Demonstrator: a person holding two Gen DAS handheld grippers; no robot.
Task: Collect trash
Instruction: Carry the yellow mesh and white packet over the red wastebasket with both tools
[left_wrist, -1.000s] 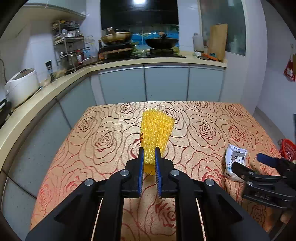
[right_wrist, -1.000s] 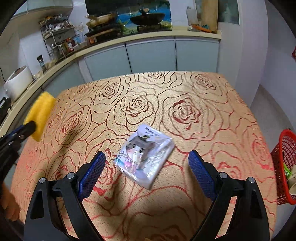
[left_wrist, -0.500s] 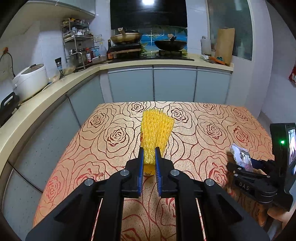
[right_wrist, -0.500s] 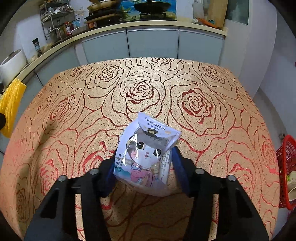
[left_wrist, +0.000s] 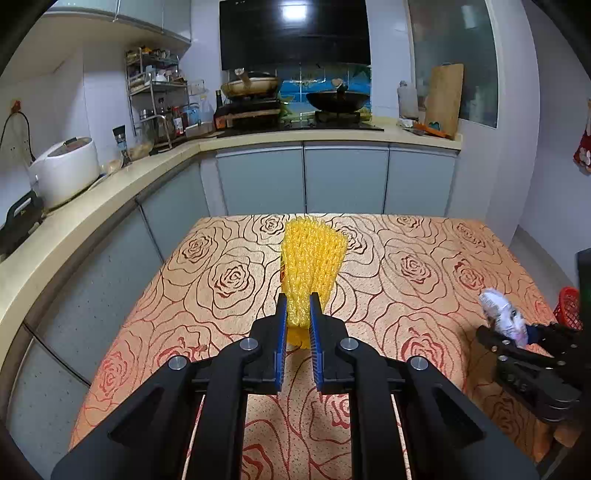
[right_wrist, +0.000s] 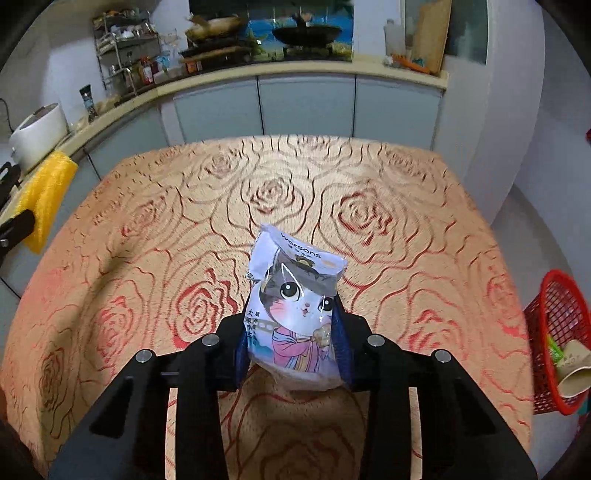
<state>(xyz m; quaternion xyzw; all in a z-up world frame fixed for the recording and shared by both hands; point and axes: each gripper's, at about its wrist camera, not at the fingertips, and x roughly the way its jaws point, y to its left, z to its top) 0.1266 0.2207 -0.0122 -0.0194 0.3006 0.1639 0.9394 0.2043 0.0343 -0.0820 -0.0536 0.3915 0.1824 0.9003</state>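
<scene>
Now both fingers pairs clamp trash: left on yellow foam net (left_wrist: 312, 266), right on cat-print packet (right_wrist: 297, 317).

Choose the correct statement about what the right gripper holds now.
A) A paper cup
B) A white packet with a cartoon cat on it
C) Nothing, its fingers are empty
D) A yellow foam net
B: in the right wrist view the right gripper has its blue pads pressed on both sides of the cat packet, which is lifted off the table; the yellow foam net is in the left gripper.
</scene>
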